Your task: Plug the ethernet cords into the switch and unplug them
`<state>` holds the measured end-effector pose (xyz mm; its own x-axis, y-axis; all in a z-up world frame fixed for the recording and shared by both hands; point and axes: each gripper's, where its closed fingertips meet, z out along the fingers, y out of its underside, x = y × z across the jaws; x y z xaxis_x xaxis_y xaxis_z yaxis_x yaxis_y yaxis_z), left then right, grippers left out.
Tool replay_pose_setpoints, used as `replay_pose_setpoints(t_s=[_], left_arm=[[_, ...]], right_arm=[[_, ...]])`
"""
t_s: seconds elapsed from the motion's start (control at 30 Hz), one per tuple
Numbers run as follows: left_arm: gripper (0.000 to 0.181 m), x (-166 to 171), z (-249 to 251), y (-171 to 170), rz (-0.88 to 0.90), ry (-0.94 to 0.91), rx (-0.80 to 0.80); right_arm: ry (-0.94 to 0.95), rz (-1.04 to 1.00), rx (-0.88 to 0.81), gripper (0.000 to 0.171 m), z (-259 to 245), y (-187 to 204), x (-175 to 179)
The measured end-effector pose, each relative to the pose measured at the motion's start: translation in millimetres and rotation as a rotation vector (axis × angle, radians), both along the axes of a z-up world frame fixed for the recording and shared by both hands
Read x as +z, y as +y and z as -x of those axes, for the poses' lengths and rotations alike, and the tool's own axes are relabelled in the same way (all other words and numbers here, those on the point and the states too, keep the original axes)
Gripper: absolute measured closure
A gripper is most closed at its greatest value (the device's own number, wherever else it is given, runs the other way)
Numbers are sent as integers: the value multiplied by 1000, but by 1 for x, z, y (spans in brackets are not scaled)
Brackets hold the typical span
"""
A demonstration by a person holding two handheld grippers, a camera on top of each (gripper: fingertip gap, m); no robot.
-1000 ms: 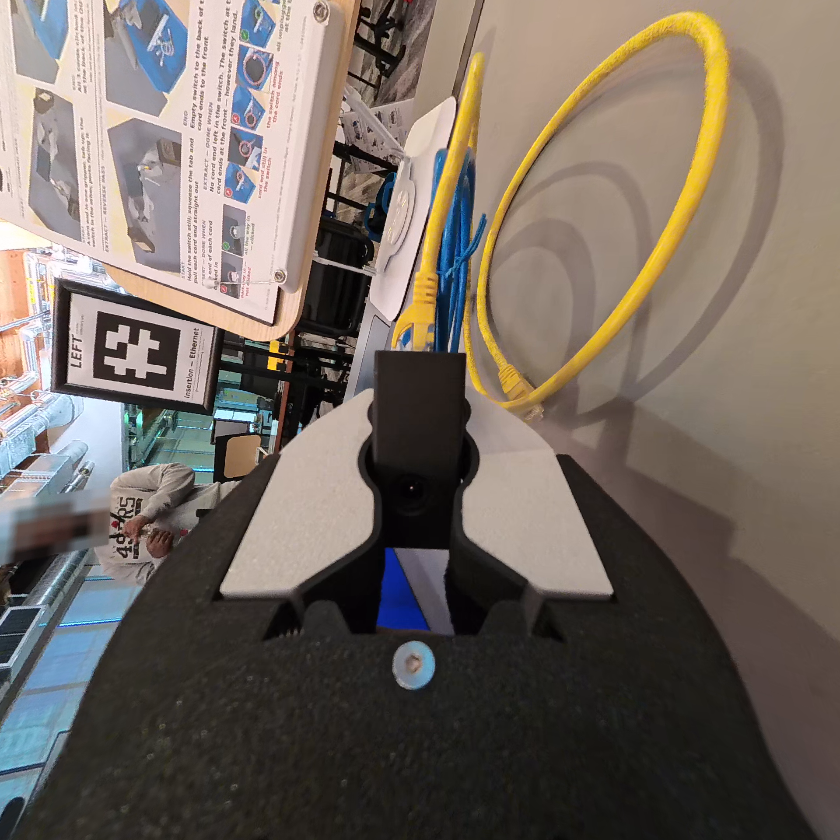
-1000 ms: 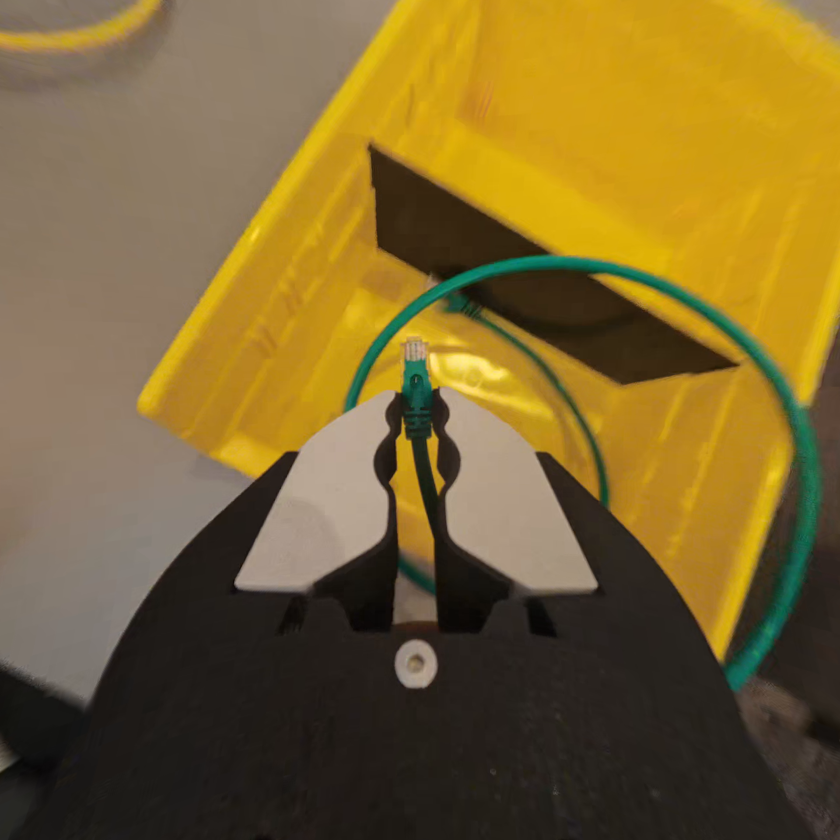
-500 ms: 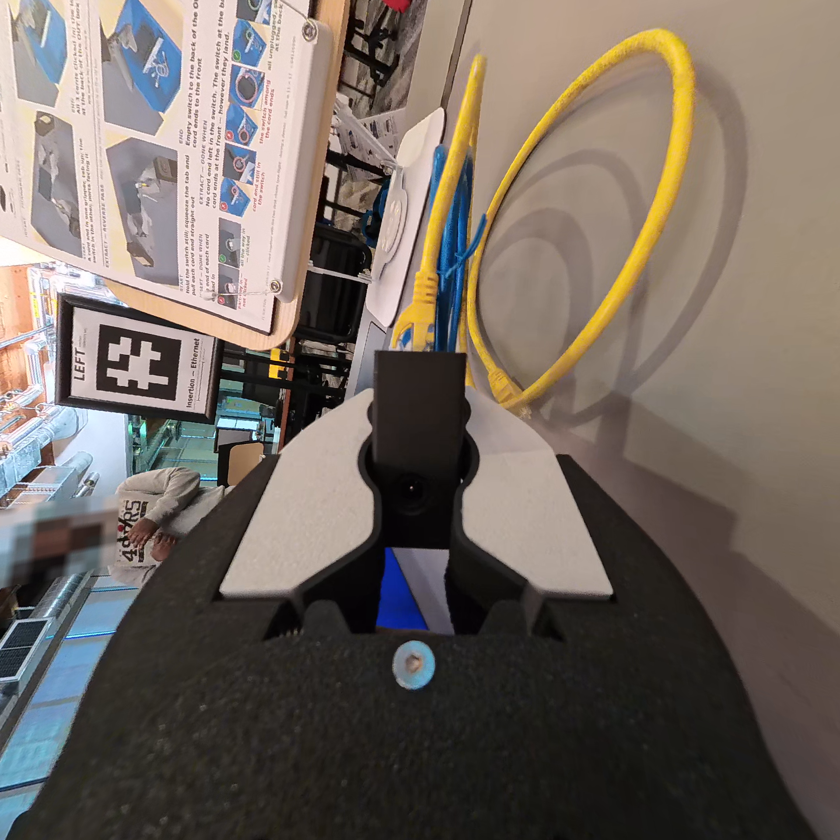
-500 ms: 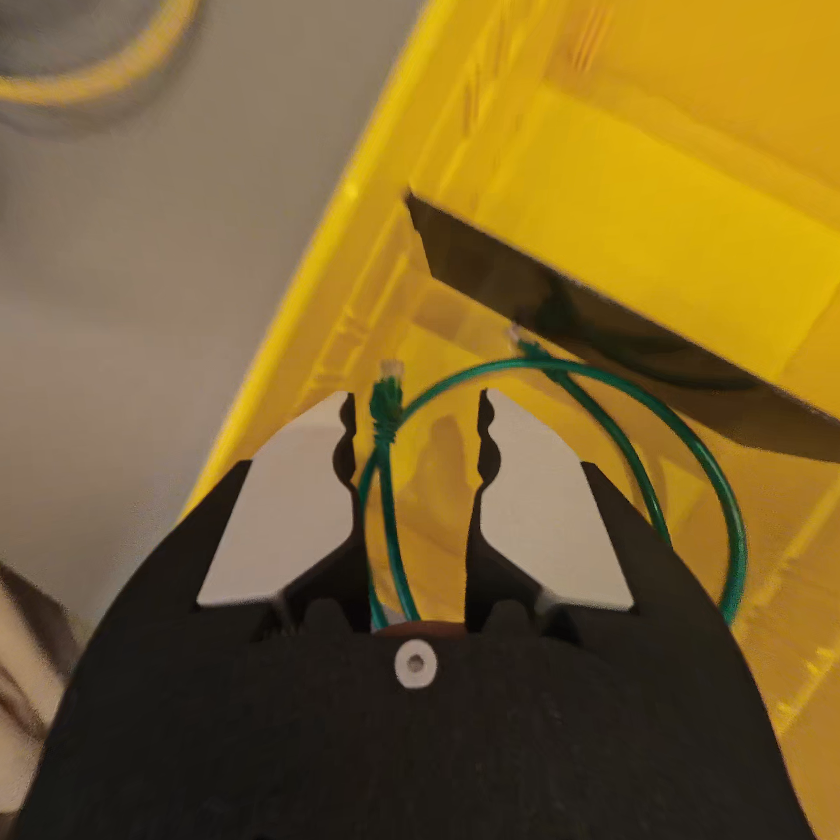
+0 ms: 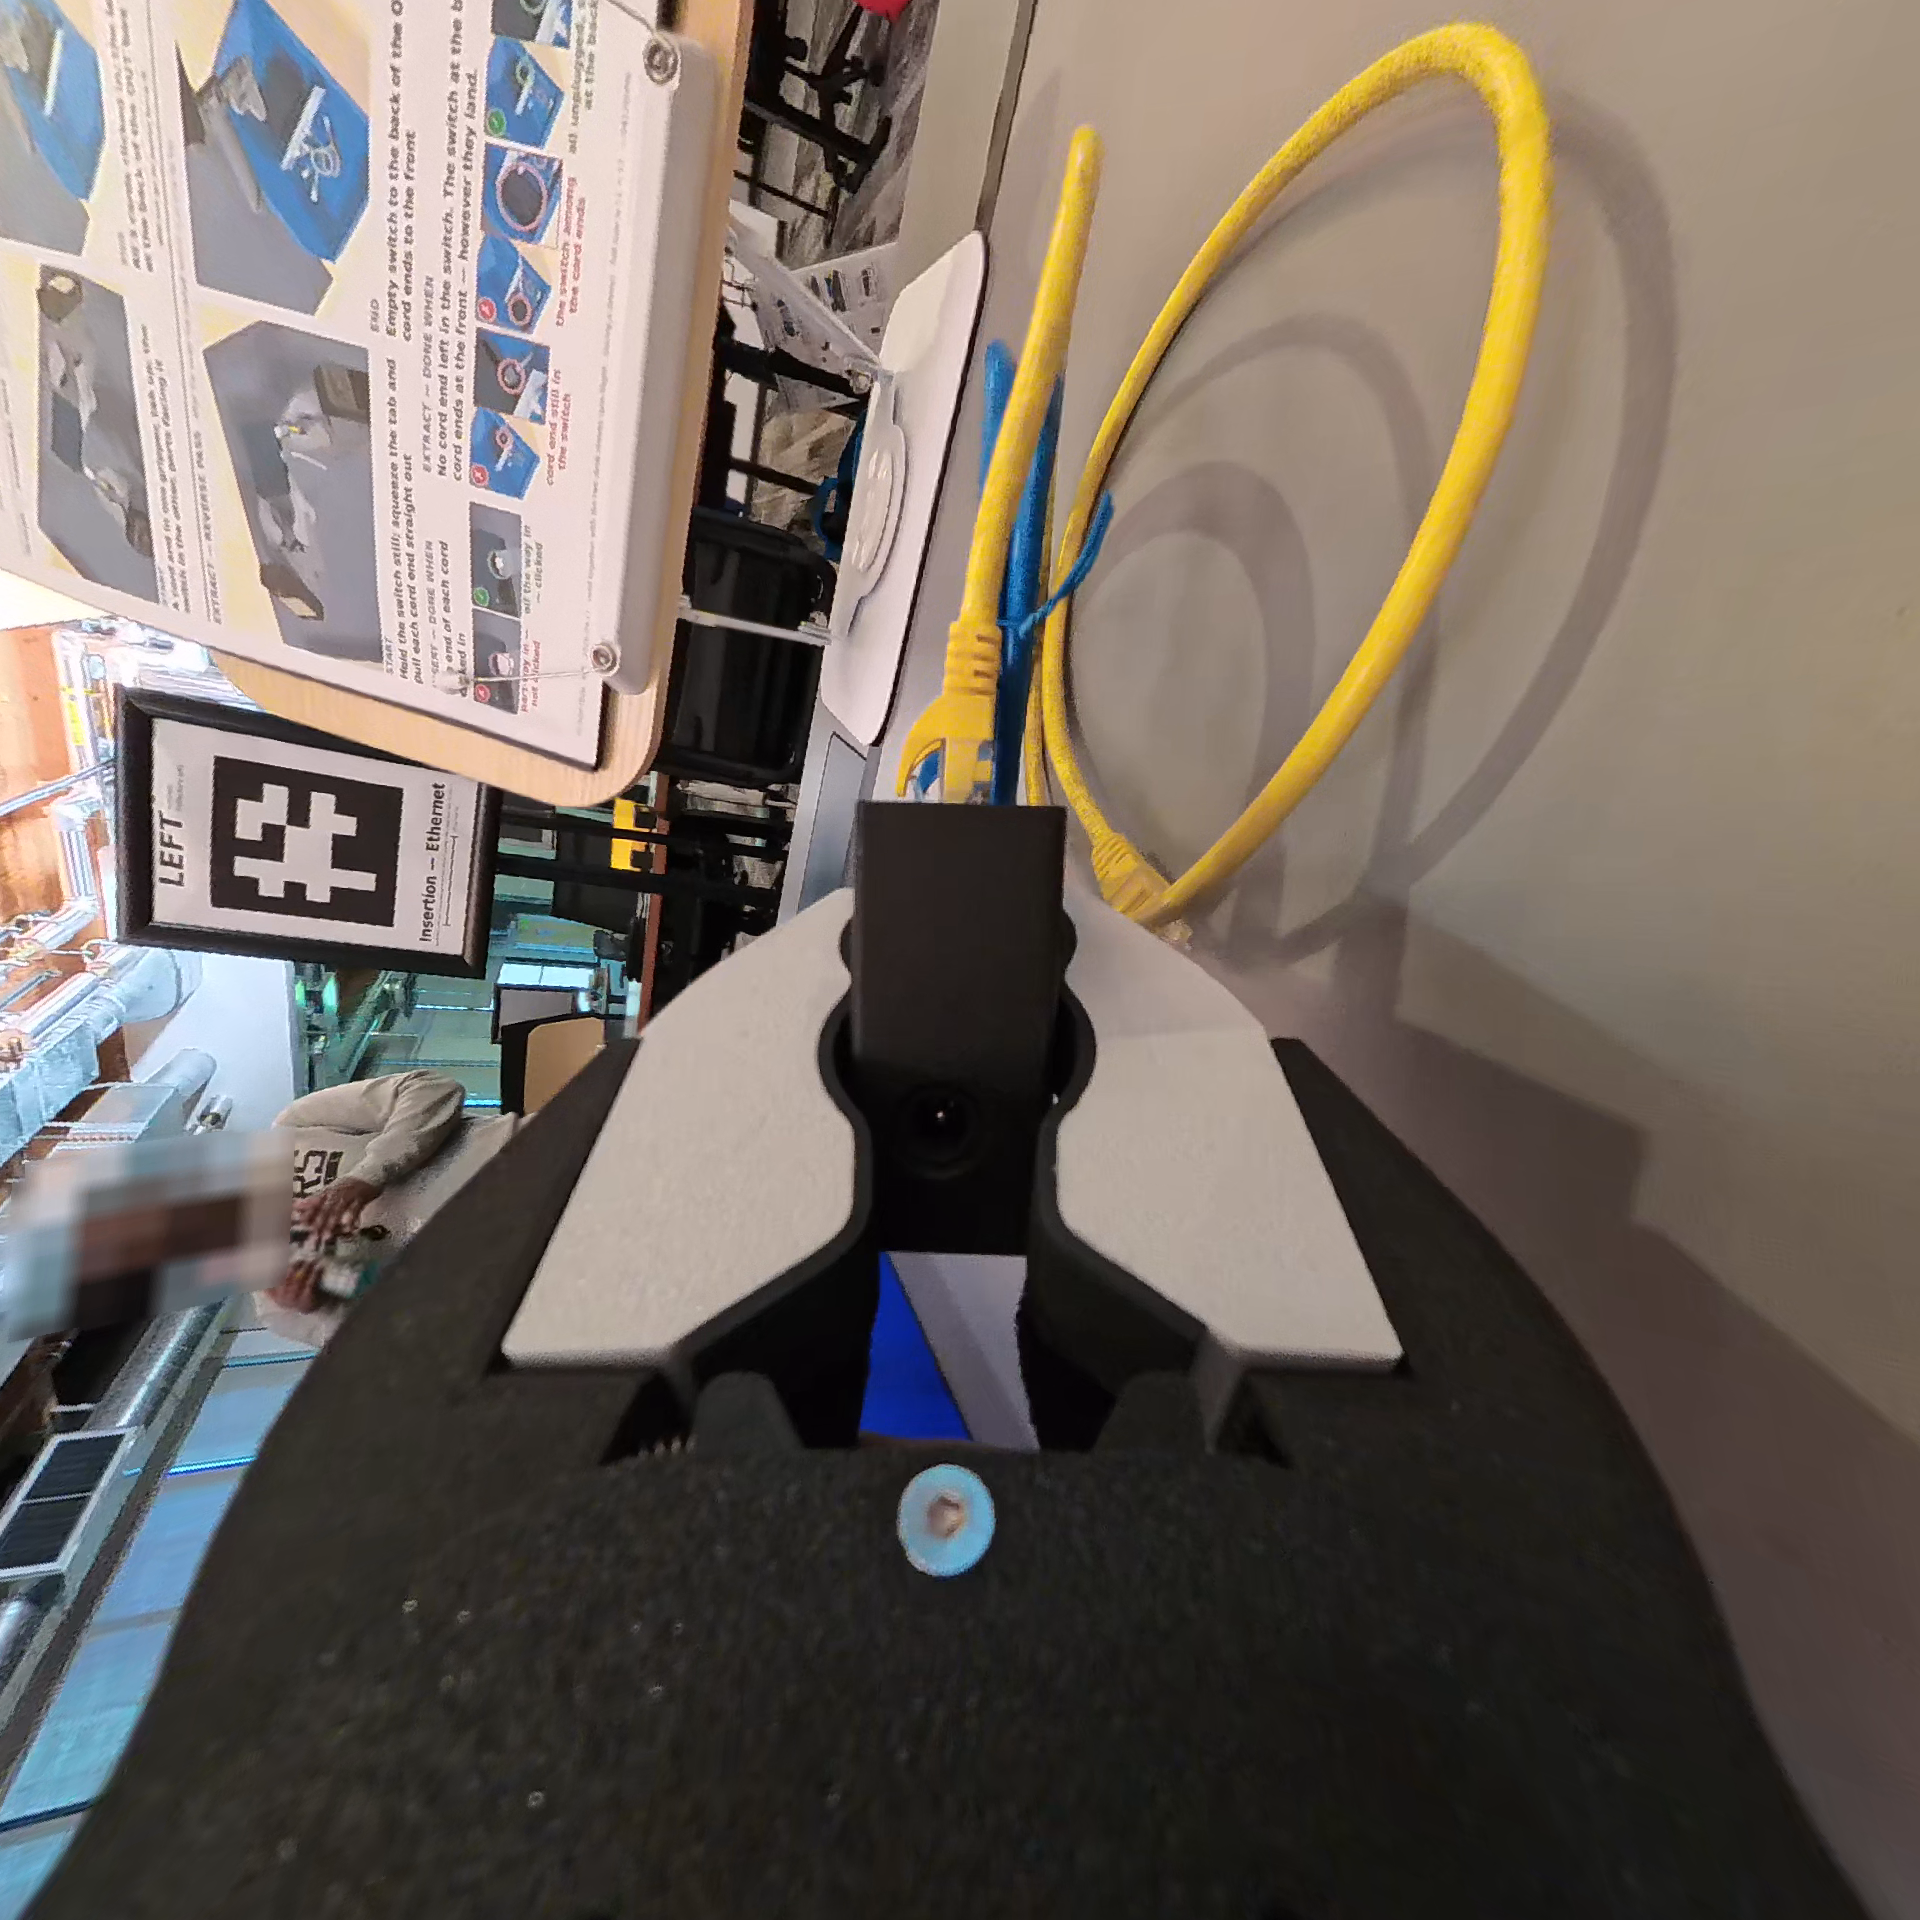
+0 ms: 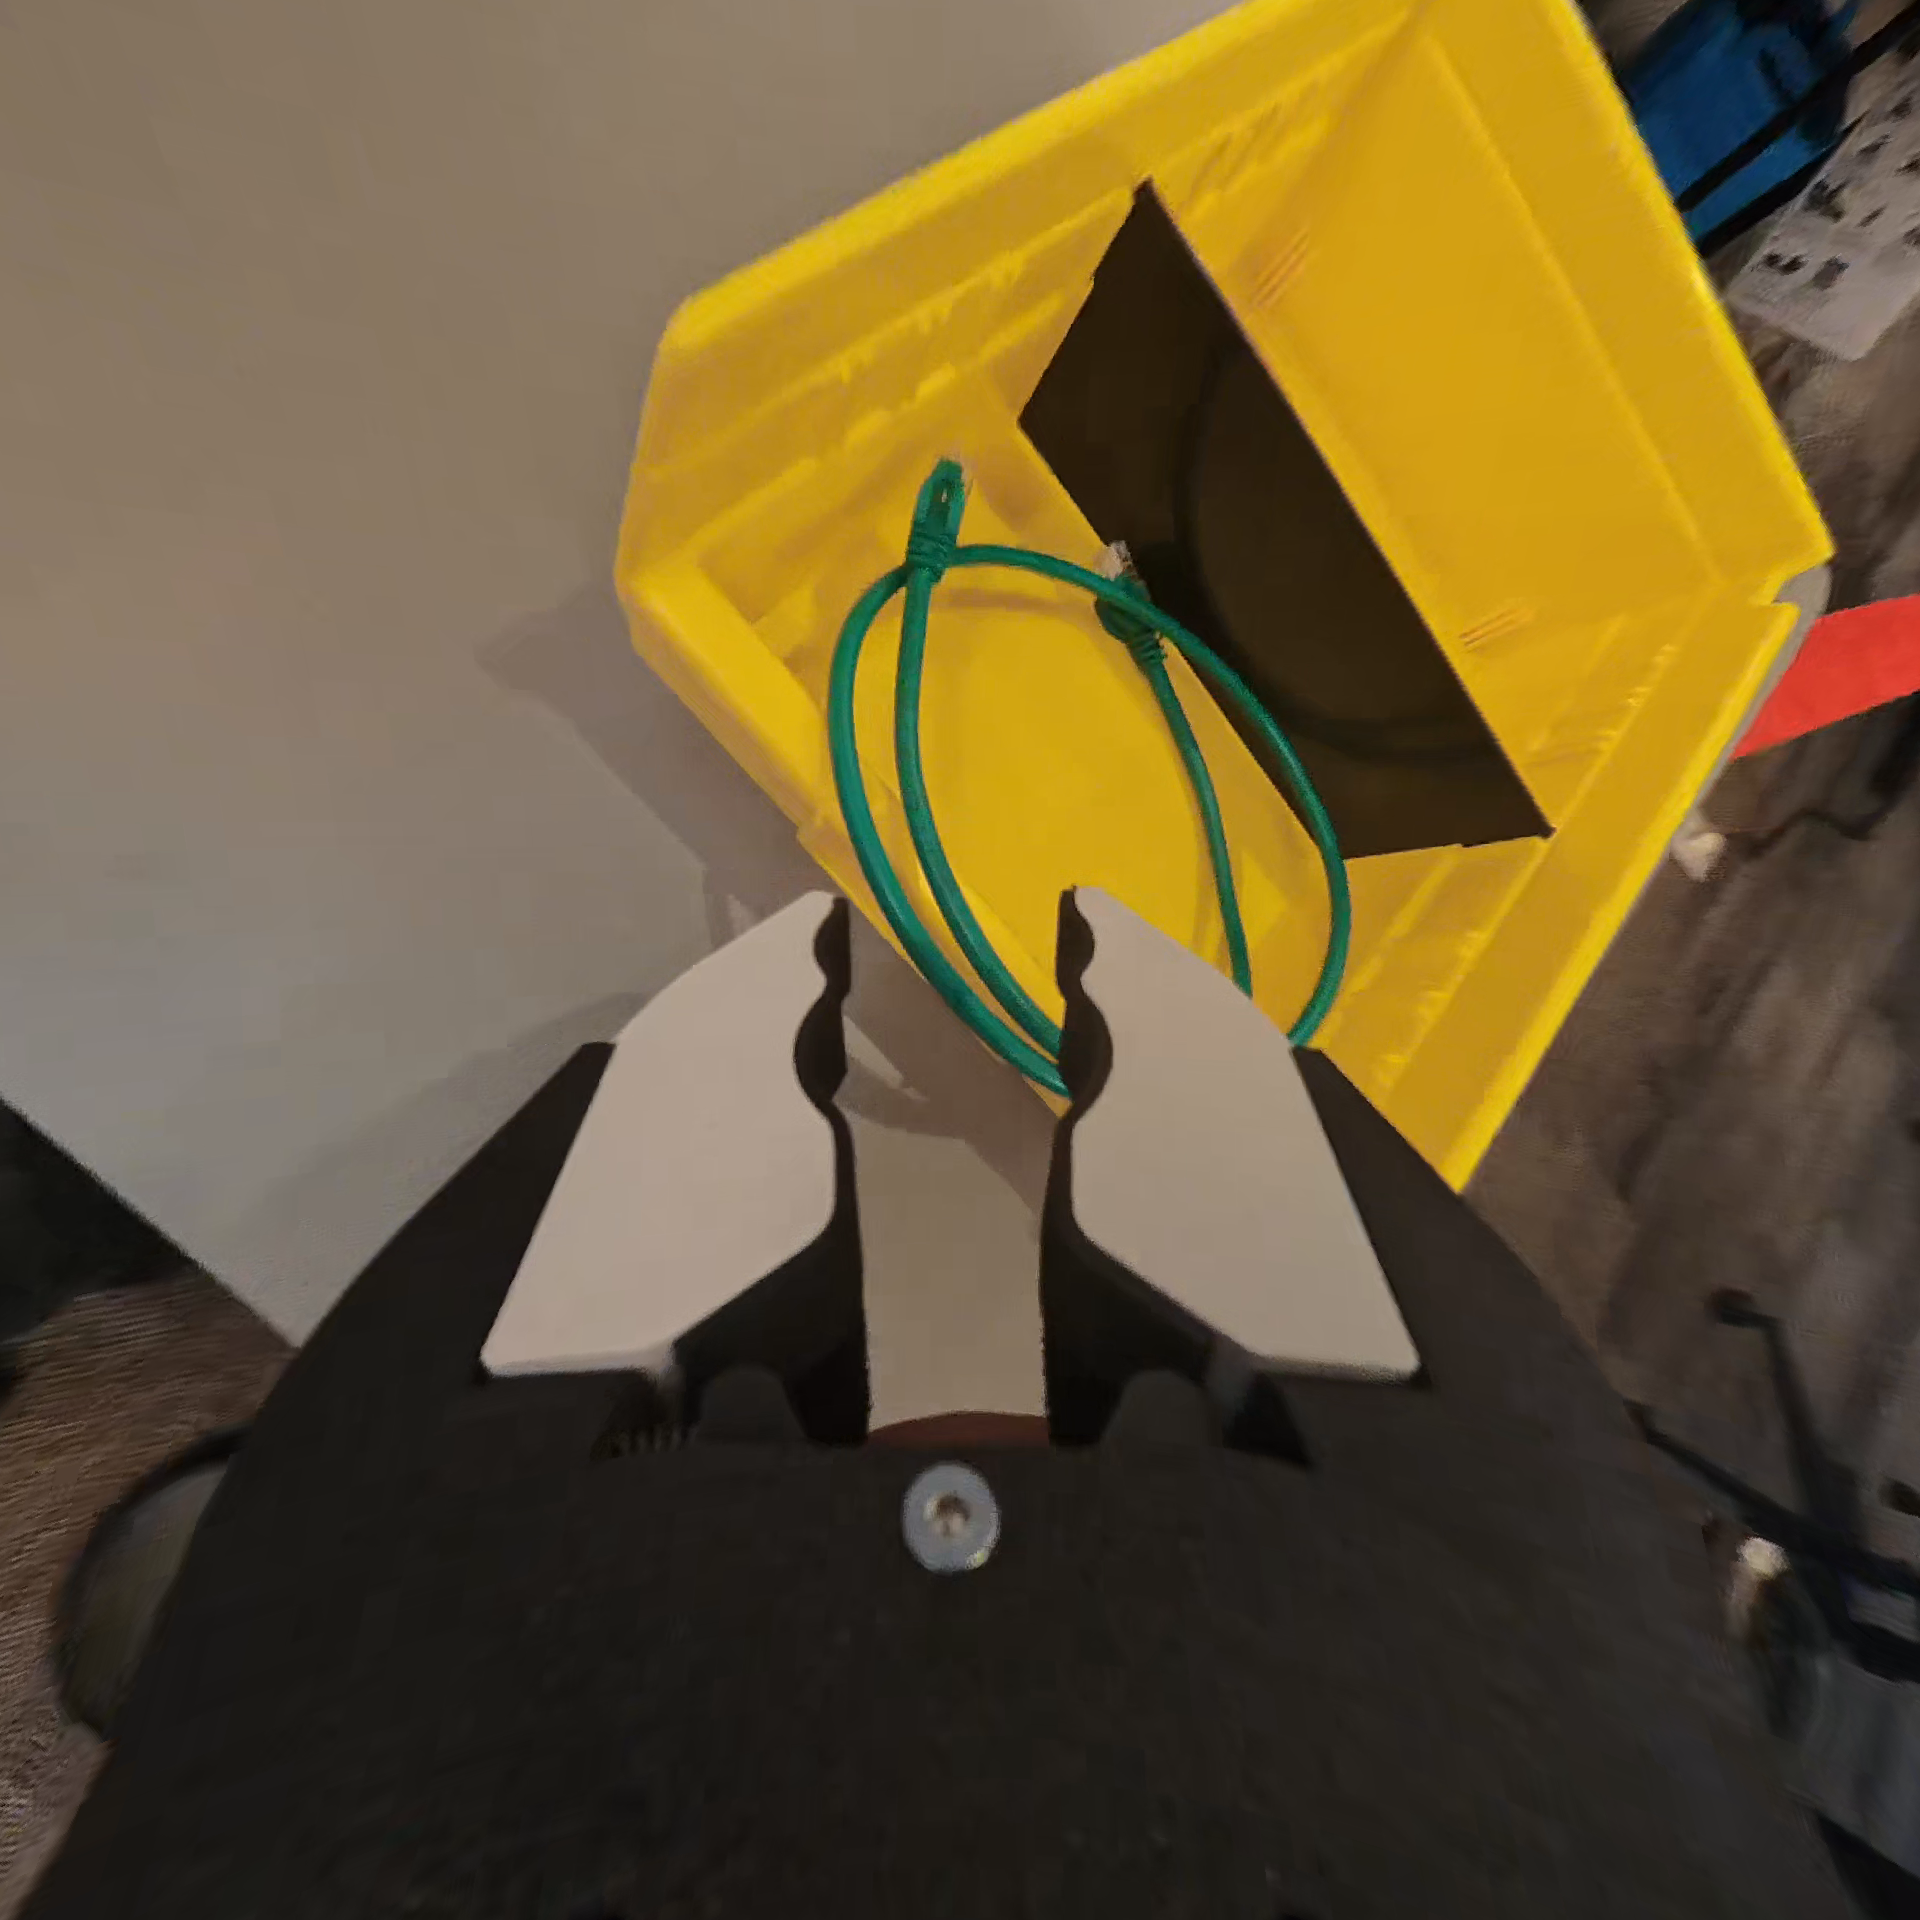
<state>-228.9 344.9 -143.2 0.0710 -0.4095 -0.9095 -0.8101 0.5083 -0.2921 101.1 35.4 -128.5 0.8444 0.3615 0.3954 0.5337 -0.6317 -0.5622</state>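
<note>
Switch (image 5: 958,997): pinched in left gripper (image 5: 961,935); slackened hold could drop it
Right gripper (image 6: 951,925): agape, empty; green cord (image 6: 1039,790) mid-frame in yellow bin (image 6: 1455,343); may snag

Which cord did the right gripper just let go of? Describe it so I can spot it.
Find the yellow bin at the table's edge. The green ethernet cord is looped in its front compartment, before a black divider. It is the only green cord; the others are yellow or blue.

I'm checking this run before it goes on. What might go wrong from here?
The green cord loops over the yellow bin front edge, close to the open right tool; it may snag or slide out. The left tool grips the black switch near yellow cords, which might tangle.
</note>
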Motion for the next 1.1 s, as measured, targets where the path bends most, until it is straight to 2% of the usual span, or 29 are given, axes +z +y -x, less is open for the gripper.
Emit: replay_pose_setpoints(t_s=[0.13,0.23,0.27,0.5,0.73,0.97,1.1], left_arm=[[152,3,-2,-3,-10,-1,-7],[152,4,-5,-4,-11,-2,-11],[152,4,-5,-4,-12,0,-12],[151,1,-6,-6,-13,8,-20],[152,1,-7,-8,-11,10,-27],[152,-2,-8,-10,-10,18,-34],[152,-3,-8,-10,-8,19,-35]], right_arm=[[-259,29,-2,148,-22,3,-15],[-265,94,37,163,-24,5,-22],[-268,116,46,163,-25,5,-23],[-142,364,110,165,-24,14,-28],[-114,481,183,165,-6,53,-36],[35,724,34,165,-17,61,-56],[78,812,16,165,-20,61,-69]])
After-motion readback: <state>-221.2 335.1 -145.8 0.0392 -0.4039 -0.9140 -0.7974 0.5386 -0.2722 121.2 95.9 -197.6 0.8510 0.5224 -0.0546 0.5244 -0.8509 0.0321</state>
